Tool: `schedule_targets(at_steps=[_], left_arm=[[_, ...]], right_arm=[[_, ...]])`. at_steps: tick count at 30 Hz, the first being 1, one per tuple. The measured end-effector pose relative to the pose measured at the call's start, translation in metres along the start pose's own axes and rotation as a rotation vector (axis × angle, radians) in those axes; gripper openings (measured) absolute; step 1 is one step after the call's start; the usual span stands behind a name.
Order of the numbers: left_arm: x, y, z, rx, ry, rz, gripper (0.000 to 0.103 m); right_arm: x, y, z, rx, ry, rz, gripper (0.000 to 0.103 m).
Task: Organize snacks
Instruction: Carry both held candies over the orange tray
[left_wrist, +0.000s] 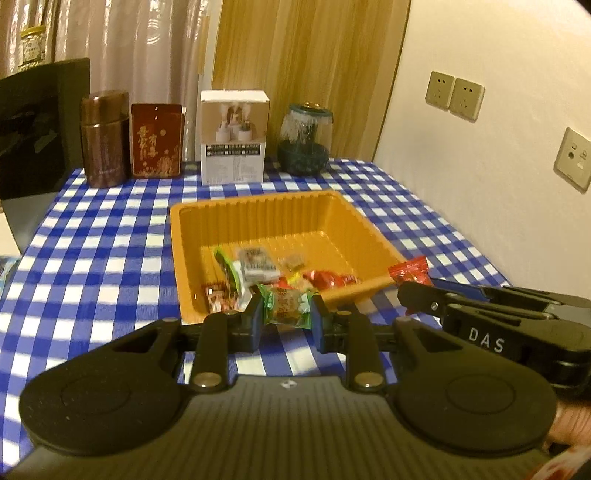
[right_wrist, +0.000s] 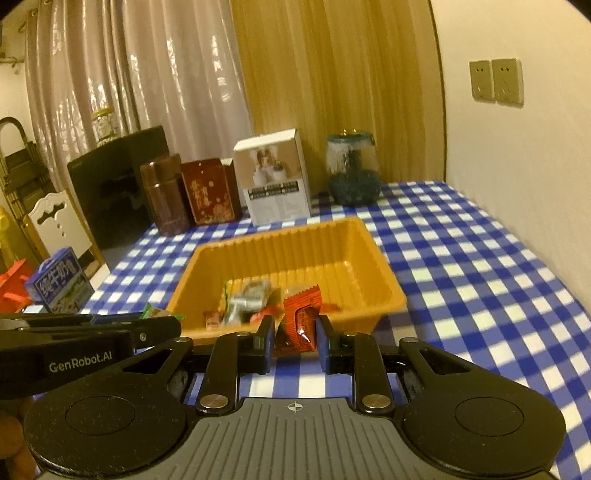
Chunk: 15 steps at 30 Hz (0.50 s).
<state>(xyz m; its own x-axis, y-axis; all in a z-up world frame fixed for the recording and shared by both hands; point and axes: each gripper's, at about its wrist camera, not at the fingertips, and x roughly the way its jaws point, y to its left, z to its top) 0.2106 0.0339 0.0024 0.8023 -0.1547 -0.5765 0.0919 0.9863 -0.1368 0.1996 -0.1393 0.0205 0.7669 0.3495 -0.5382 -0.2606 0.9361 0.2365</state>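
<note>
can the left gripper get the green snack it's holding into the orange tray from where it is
Probably yes. The left gripper, shut on the green-wrapped snack packet, sits just short of the orange ribbed plastic tray's near rim, with nothing between them. The tray's far half looks bare.

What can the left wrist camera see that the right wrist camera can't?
Only the left wrist view shows the third wall socket, low on the wall. Only the right wrist view shows the blue milk box and white chair off to the side. Both show the orange tray, the left tongs gripping a green snack, and the right tongs gripping a red snack.
</note>
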Motion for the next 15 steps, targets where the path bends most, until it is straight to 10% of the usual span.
schedule_targets(at_steps=[15], left_arm=[[0.062,0.025,0.039,-0.051,-0.011,0.001,0.024]], right_arm=[[0.059,-0.012,0.040,-0.018,-0.008,0.003,0.024]])
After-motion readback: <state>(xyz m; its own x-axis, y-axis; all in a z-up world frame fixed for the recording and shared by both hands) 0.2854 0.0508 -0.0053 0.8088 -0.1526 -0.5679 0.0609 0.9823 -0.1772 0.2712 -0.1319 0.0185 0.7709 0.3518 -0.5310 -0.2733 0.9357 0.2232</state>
